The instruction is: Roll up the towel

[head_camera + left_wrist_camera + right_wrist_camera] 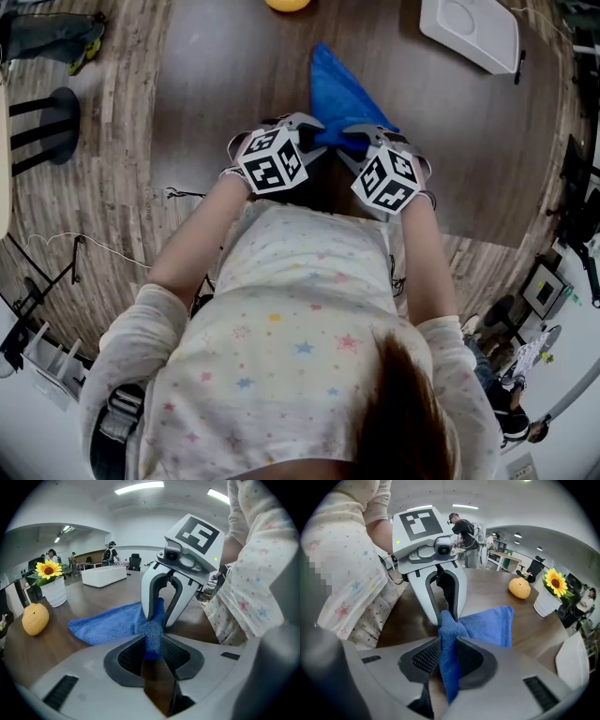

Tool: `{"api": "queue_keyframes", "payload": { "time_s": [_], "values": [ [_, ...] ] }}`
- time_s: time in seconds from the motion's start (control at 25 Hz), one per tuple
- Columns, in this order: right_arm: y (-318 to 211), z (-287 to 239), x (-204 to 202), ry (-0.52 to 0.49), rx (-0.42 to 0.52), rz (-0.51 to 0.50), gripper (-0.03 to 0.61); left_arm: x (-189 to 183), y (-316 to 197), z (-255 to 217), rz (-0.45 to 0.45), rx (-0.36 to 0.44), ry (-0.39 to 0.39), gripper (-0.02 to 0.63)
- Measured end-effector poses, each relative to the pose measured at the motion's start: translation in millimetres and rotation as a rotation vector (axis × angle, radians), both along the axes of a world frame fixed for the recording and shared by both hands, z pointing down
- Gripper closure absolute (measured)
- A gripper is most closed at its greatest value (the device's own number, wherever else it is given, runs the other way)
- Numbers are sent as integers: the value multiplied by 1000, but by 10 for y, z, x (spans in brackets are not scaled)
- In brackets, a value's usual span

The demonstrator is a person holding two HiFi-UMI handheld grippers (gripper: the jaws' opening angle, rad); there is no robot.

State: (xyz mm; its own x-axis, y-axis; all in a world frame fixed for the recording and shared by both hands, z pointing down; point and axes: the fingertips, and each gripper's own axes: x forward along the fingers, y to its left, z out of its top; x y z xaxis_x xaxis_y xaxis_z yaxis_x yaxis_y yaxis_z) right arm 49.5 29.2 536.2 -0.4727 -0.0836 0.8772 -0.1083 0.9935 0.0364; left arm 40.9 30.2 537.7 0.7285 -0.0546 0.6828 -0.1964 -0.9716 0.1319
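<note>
A blue towel (337, 94) lies on the dark wooden table (216, 84), its near end bunched up between the two grippers. My left gripper (314, 141) pinches that near end from the left; in the left gripper view the towel (108, 623) runs up between the pads of the left gripper (152, 651). My right gripper (361, 141) grips the same end from the right, and in the right gripper view a fold of towel (487, 625) hangs through the right gripper (447, 660). Each gripper faces the other closely across the bunched cloth.
A yellow-orange fruit (288, 4) sits at the table's far edge, next to a sunflower in a white pot (52, 585). A white tray (469, 30) lies at the far right. The table's near edge is right under the grippers. A black stool (47, 127) stands on the floor at left.
</note>
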Motion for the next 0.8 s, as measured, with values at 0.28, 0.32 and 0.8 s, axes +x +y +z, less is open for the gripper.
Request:
{"api": "queue_keyframes", "payload": {
  "time_s": [0.28,0.32,0.8],
  "values": [
    [272,-18,-33,21,-83,-55,495,-42,262,-8,45,-64,25,517],
    [330,-22,-37,19,-109,-62,495,-48,317,-10,49,-89,36,517],
    [246,-81,-82,-20,-214,11,497,-93,232,-71,-25,-197,109,488]
  ]
}}
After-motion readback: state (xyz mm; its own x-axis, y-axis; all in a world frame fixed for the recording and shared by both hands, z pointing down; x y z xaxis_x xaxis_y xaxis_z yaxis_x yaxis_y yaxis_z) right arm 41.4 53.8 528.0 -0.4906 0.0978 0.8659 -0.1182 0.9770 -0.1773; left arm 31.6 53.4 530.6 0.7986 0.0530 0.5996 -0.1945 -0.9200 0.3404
